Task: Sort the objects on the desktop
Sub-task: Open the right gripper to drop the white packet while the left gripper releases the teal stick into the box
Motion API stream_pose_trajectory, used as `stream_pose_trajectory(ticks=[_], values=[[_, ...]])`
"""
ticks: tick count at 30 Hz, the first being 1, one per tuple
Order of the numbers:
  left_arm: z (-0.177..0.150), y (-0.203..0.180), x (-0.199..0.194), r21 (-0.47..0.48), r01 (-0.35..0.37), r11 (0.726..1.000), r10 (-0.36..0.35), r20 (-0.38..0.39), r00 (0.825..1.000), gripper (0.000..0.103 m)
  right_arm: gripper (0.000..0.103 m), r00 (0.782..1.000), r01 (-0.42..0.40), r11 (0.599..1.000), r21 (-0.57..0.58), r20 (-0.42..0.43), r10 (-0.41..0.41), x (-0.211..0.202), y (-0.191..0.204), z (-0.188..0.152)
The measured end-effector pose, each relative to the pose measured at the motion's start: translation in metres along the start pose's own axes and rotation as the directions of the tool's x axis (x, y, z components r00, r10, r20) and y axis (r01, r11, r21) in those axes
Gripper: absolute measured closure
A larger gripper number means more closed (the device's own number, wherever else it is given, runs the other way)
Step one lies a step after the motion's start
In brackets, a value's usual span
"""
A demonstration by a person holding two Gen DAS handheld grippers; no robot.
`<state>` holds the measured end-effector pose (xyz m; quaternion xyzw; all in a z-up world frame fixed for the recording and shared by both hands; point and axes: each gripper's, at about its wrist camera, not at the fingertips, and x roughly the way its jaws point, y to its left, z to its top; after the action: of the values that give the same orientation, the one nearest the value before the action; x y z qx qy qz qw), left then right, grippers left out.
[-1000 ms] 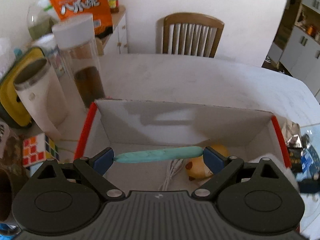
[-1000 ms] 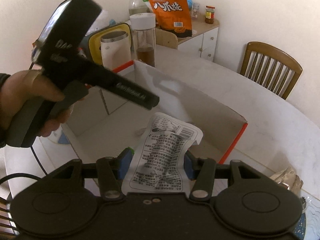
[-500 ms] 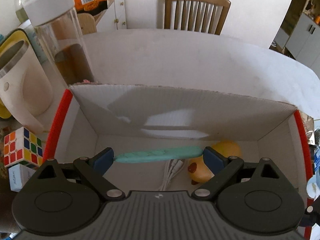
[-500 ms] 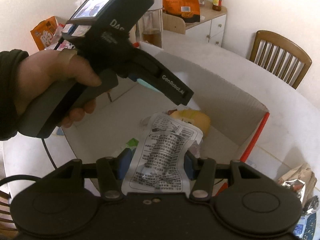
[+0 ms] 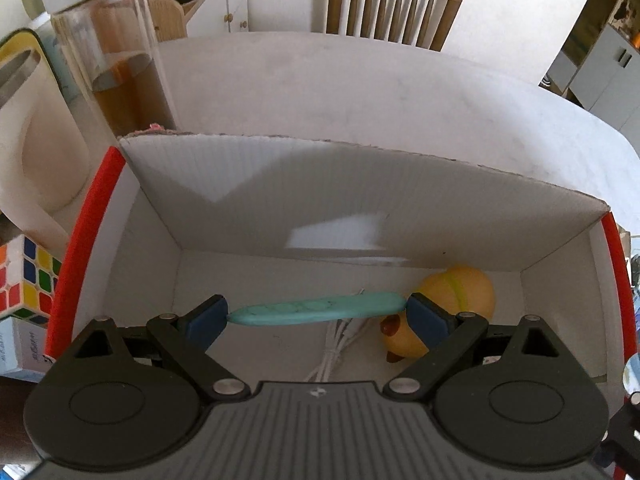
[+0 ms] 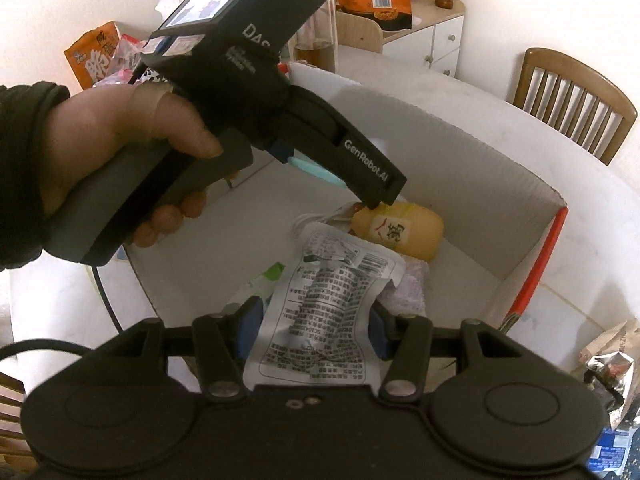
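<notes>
Both lowered into the box: left gripper clamps turquoise stick, right gripper grips packet.

The box is white inside with red edge strips. The flat piece is turquoise with faint dark veins. The toy is yellow-orange with a brown patch. The pouch is silver with black print. The cube shows white, blue, yellow, red and green squares.

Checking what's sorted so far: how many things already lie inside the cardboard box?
3 visible: a yellow toy at the far right, a white cable beside it, a pale packet under the held pouch; more may be hidden.
</notes>
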<state>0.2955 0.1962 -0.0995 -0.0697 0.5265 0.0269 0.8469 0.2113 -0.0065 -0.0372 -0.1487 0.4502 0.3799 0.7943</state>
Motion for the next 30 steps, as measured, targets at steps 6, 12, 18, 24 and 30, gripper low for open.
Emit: stream_pose_trajectory(ticks=[6, 12, 18, 24, 30], values=[[0.003, 0.012, 0.007, -0.073, 0.041, 0.996, -0.043, -0.020, 0.999, 0.006, 0.046, 1.000, -0.008, 1.000, -0.002, 0.000, 0.008, 0.002, 0.001, 0.001], [0.001, 0.015, 0.008, -0.096, 0.051, 0.994, -0.053, -0.015, 0.998, 0.006, 0.035, 1.000, -0.013, 1.000, 0.001, 0.020, 0.012, -0.001, 0.001, -0.001], [0.005, 0.016, 0.006, -0.128, 0.074, 0.989, -0.074, 0.001, 0.997, 0.004, 0.025, 0.999, 0.008, 1.000, -0.012, 0.049, -0.007, -0.010, 0.006, -0.002], [0.002, 0.012, 0.001, -0.118, 0.092, 0.989, -0.089, 0.029, 0.996, 0.003, 0.024, 0.997, 0.019, 0.999, -0.034, 0.081, -0.016, -0.022, 0.010, -0.003], [-0.001, 0.009, -0.019, -0.101, 0.080, 0.992, -0.073, 0.070, 0.995, 0.003, 0.023, 0.995, 0.026, 0.999, -0.023, 0.099, -0.024, -0.032, 0.007, -0.003]])
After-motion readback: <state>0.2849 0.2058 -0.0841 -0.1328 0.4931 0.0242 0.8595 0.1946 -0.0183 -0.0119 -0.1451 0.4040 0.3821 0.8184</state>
